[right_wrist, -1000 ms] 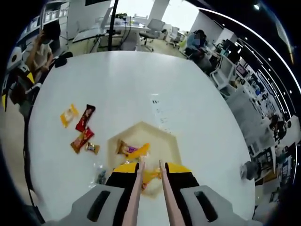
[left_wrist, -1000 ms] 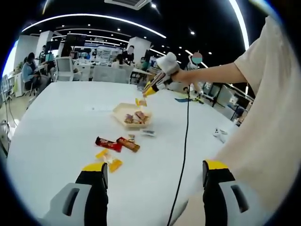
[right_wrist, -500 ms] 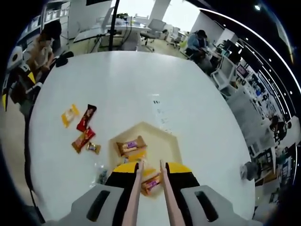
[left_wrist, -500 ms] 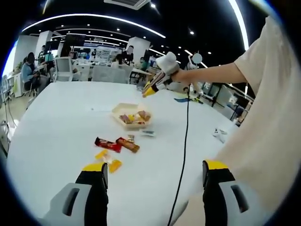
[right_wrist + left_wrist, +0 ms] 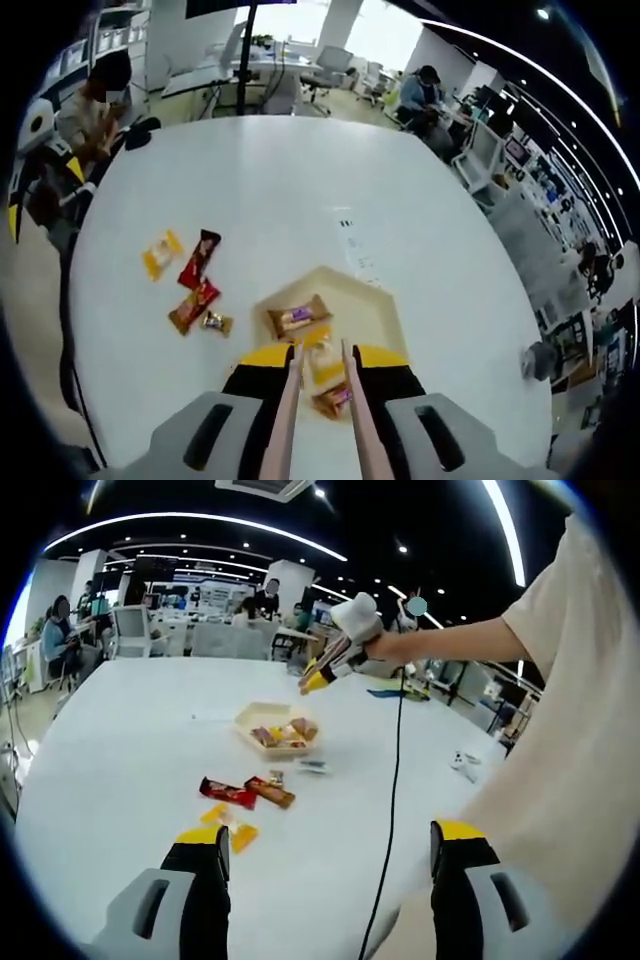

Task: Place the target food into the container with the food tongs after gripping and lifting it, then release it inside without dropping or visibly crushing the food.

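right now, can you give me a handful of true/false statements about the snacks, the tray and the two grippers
1. The beige container holds several wrapped snacks. True.
2. The food tongs have a snack pinched between their tips. False: the tips are apart with nothing between them, and the snacks lie below in the container.
3. A red wrapped bar lies on the white table outside the container. True.
4. The left gripper is shut on a yellow packet. False: its jaws stand wide apart and hold nothing; the yellow packet lies on the table.
5. In the left gripper view the right gripper is above the container. True.
6. The container is round and blue. False: it is beige with angled sides.
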A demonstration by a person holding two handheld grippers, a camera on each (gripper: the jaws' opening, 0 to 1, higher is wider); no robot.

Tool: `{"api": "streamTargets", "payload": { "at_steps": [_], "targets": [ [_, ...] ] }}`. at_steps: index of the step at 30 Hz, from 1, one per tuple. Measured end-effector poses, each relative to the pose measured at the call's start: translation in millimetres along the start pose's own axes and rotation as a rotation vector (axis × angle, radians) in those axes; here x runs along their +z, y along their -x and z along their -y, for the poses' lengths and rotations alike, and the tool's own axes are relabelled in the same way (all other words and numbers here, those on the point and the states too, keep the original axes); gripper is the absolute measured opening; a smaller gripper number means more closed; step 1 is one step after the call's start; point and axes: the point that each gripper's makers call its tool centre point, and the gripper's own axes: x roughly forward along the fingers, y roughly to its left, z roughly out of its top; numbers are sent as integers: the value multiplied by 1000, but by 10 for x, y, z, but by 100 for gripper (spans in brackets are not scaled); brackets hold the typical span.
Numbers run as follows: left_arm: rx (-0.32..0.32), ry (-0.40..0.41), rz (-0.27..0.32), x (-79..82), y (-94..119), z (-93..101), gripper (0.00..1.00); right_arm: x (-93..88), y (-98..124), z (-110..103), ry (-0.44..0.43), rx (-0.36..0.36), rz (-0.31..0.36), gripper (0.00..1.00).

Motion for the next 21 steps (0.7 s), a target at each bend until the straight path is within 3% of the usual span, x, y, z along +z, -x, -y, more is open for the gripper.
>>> {"api": "streamTargets", "payload": {
  "at_steps": [21],
  "targets": [
    [12,7,6,-47,63,20,82,57,-117,-302,-150,30,74,25]
  ]
}}
